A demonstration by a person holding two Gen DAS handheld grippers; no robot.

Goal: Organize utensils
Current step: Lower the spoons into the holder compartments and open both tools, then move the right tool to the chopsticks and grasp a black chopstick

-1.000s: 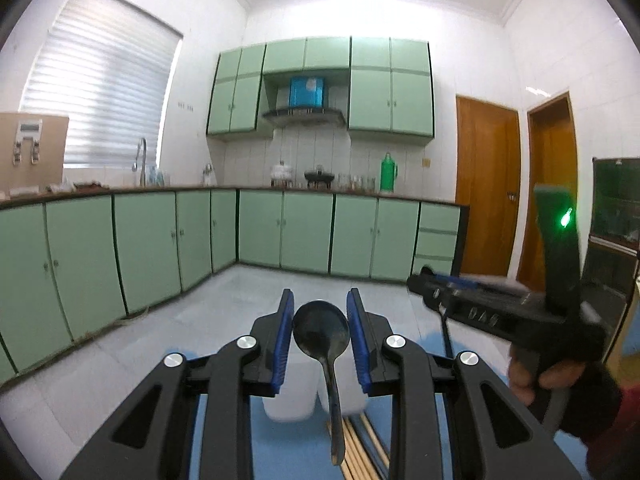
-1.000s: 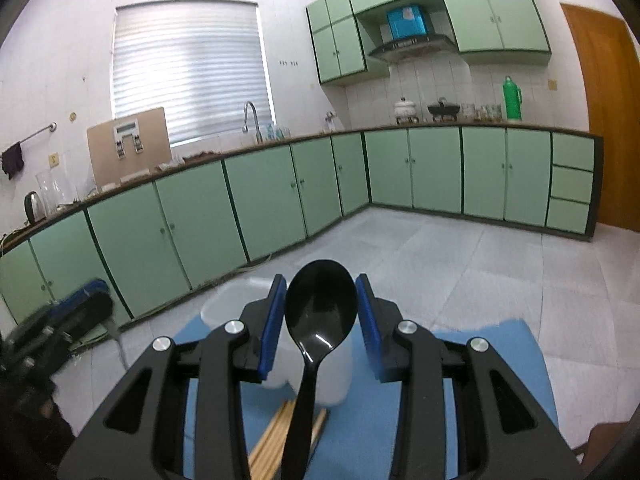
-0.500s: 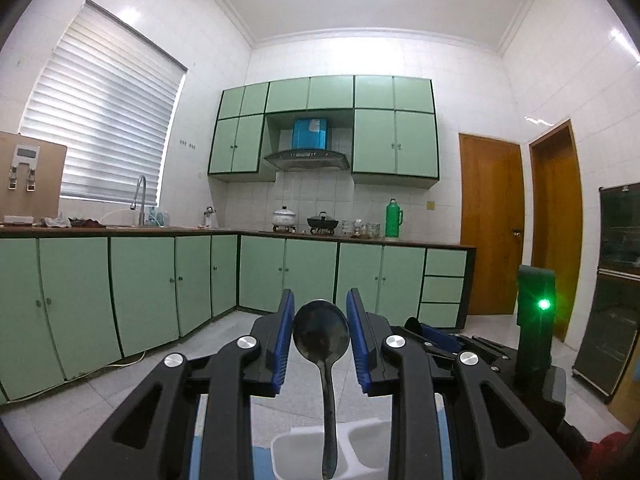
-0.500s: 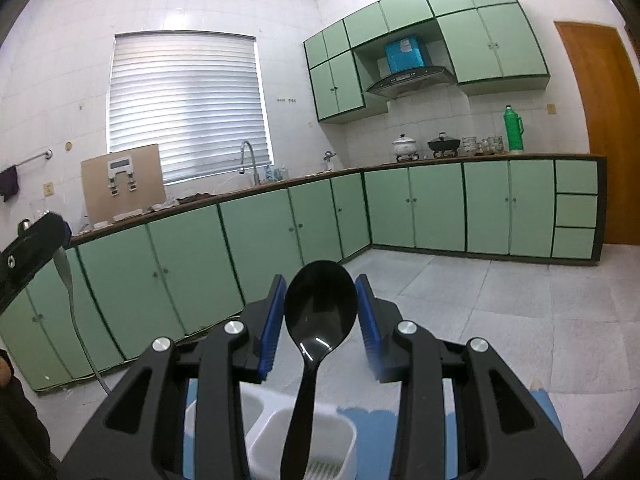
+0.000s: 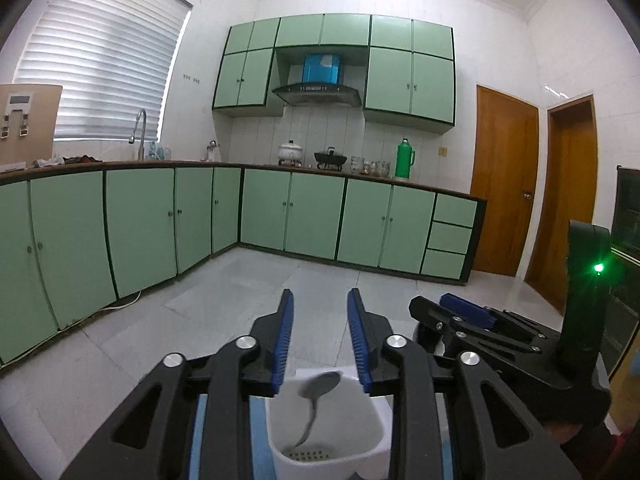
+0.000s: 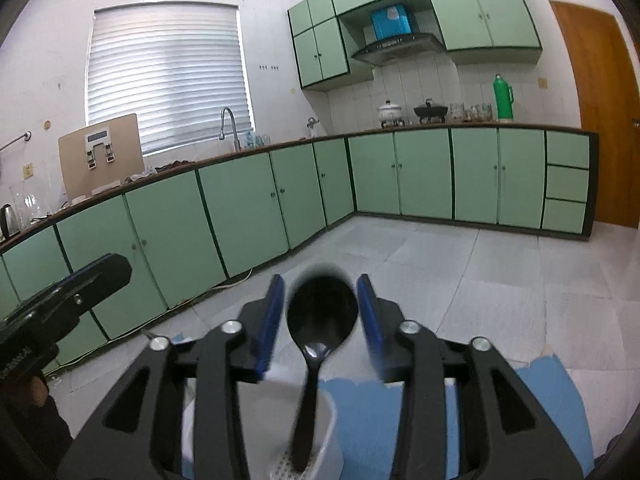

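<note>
My left gripper (image 5: 320, 340) hangs over a white utensil holder (image 5: 360, 436), its jaws opening with nothing between the pads. A metal spoon (image 5: 318, 388) lies loose in the holder below, bowl up, handle tip on the perforated bottom. My right gripper (image 6: 322, 320) is above the same holder (image 6: 328, 436), and its jaws are opening too. A black spoon (image 6: 320, 312) stands blurred between the pads, which no longer press on it. Its handle reaches down into the holder. Each gripper shows at the edge of the other's view: right gripper (image 5: 460, 312), left gripper (image 6: 80, 292).
The holder sits on a blue mat (image 6: 540, 400). Green kitchen cabinets (image 5: 312, 216) line the far walls across a pale tiled floor (image 6: 500, 280). A hand (image 5: 576, 436) grips the right gripper's handle at the lower right.
Both grippers came forward over the white holder and their jaws widened. The metal spoon left the left pads and fell into the holder. The black spoon's handle now reaches into the holder.
</note>
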